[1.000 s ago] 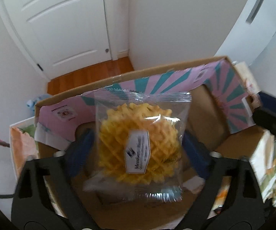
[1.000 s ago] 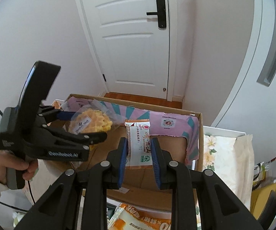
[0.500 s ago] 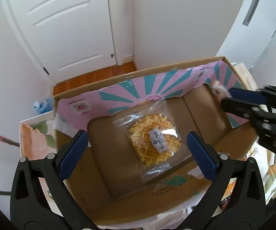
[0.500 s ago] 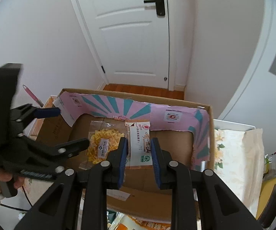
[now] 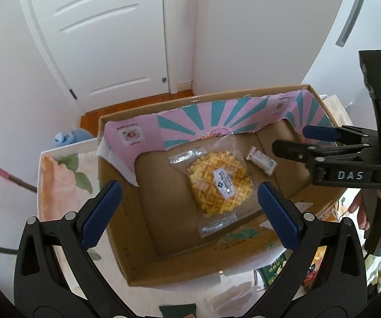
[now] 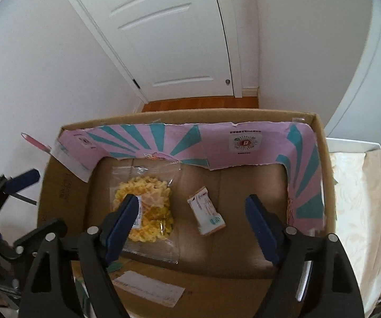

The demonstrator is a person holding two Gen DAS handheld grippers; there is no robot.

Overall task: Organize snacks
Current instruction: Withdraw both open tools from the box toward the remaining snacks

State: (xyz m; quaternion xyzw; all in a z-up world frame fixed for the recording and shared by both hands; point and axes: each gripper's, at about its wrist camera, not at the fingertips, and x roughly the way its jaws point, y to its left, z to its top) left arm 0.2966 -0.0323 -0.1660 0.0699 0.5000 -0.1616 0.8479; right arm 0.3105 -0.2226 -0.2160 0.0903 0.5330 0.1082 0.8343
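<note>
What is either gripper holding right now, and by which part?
Nothing: left gripper and right gripper are open; waffle packet and small bar lie in the box.

Both shots were bright with soft, even daylight, no harsh shadows. Heavy fisheye bending curved the door (image 6: 169, 34) and walls, with dark vignette corners. The waffle wrapper (image 5: 216, 182) threw some glare. Right view looked slightly softer.

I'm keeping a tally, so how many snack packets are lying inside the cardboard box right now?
2. A clear bag of yellow waffle crisps lies on the left of the brown cardboard box floor; a small white wrapped bar lies beside it, apart. The gripper fingers may hide others.
</note>
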